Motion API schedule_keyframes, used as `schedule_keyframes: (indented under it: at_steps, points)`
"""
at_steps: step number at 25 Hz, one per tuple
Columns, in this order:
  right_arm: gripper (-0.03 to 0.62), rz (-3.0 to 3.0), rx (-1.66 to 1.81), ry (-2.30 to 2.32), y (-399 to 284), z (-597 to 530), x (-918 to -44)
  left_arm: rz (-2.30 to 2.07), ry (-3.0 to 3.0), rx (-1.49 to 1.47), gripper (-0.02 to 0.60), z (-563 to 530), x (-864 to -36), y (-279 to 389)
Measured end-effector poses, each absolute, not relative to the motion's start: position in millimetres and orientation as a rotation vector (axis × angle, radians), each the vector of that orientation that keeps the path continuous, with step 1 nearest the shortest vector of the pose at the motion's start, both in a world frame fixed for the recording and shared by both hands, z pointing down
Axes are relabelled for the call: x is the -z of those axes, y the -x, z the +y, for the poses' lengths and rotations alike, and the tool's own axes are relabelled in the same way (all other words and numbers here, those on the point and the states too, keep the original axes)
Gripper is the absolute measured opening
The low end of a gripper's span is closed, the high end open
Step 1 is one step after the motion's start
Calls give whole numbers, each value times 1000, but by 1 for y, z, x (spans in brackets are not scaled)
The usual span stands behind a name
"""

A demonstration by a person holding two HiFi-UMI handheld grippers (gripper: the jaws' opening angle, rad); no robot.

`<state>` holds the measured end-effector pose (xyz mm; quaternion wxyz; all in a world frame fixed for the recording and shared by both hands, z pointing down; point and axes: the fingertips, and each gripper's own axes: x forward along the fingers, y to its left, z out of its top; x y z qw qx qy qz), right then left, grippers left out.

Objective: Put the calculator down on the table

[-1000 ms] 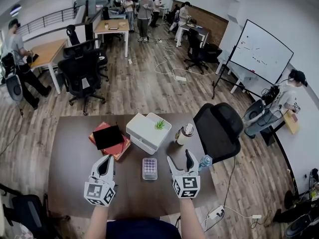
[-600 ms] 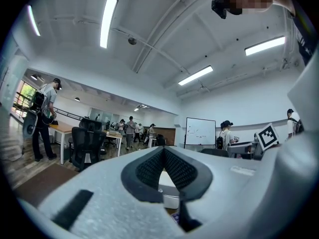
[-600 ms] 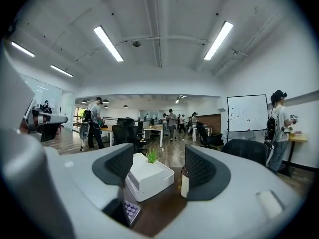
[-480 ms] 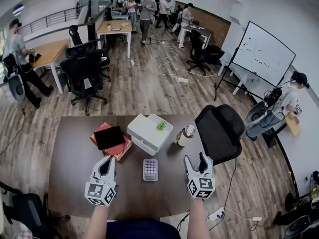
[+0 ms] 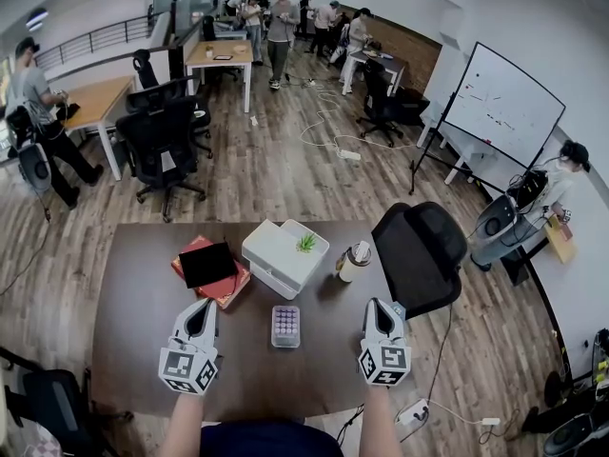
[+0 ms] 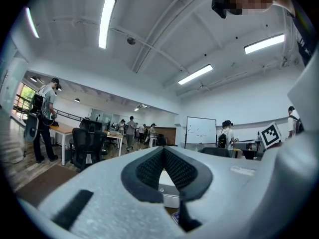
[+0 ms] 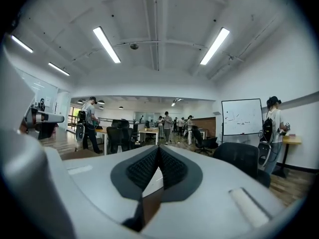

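**Fingers (image 7: 143, 169) shut on nothing, small grey rectangular calculator (image 5: 285, 326) already down**

Fingers of the right gripper (image 5: 379, 310) have just been closing, and its 2 dark ribbed pads now meet at the tips with nothing between them. That gripper has also drawn off to the right. 1 second ago it stood just beside the calculator with its jaws apart; now it is well apart from it, near the right edge of the dark brown table (image 5: 133, 293). The left gripper (image 5: 200, 310) has kept its place on the other side, its pads (image 6: 149, 169) likewise pressed together and empty.

Judging by this, the release is over: neither gripper touches the calculator and both are closed and idle, so the task looks done, with nothing left but to hold off.

In the head view the calculator lies flat and face up on the bare tabletop between the 2 grippers, apart from both. It sits nearer the person than the white box (image 5: 278, 255), which carries a little green plant (image 5: 306, 243). Its long side runs away from the person, squarely rather than skewed. The body is grey and the face shows neat rows of pale lilac keys, with a narrow darker strip at the far end that is probably the display, though it is too small to be sure. It rests steadily, not tilted or propped on anything
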<state>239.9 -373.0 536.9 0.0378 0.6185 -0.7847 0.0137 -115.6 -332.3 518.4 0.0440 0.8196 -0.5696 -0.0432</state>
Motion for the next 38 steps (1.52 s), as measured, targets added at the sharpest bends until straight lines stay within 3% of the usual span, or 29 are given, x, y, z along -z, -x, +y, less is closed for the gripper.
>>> schedule_keyframes:
  at_steps: [38]
  points:
    - [6, -2486, -103, -1827, -251, -377, -535, -1771, -2475, 134, -5, -336, -528, 110]
